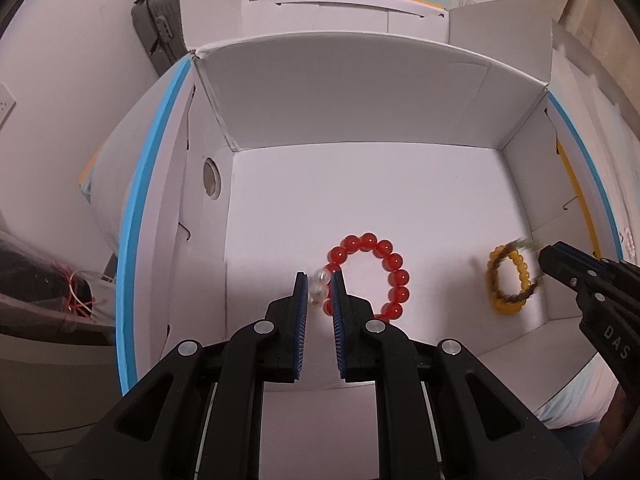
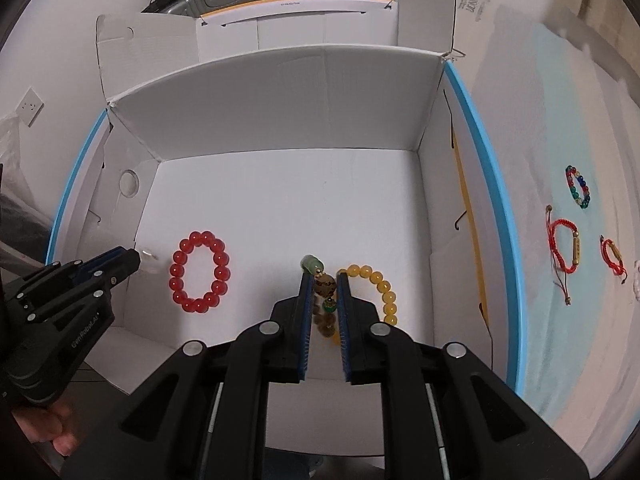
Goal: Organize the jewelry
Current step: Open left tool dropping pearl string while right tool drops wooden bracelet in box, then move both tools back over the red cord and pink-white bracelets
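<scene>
An open white cardboard box [image 1: 340, 92] [image 2: 280, 100] fills both views. On its floor lies a red bead bracelet [image 1: 372, 276] [image 2: 199, 272]. My left gripper [image 1: 319, 288] [image 2: 136, 258] is shut on a clear bead bracelet [image 1: 320, 282] just left of the red one. My right gripper [image 2: 325, 290] [image 1: 544, 256] is shut on a brown bead bracelet [image 2: 325, 285] with a green pendant [image 2: 311, 263]. A yellow bead bracelet [image 2: 382, 288] [image 1: 516, 276] curves beside its right finger; I cannot tell whether it rests on the floor.
Right of the box, on a pale blue cloth, lie a multicoloured bead bracelet [image 2: 578, 187] and two red cord bracelets [image 2: 562, 246] [image 2: 614, 254]. Box flaps stand up around the opening. A grey suitcase [image 1: 156, 28] is behind. A hand [image 2: 52, 432] holds the left gripper.
</scene>
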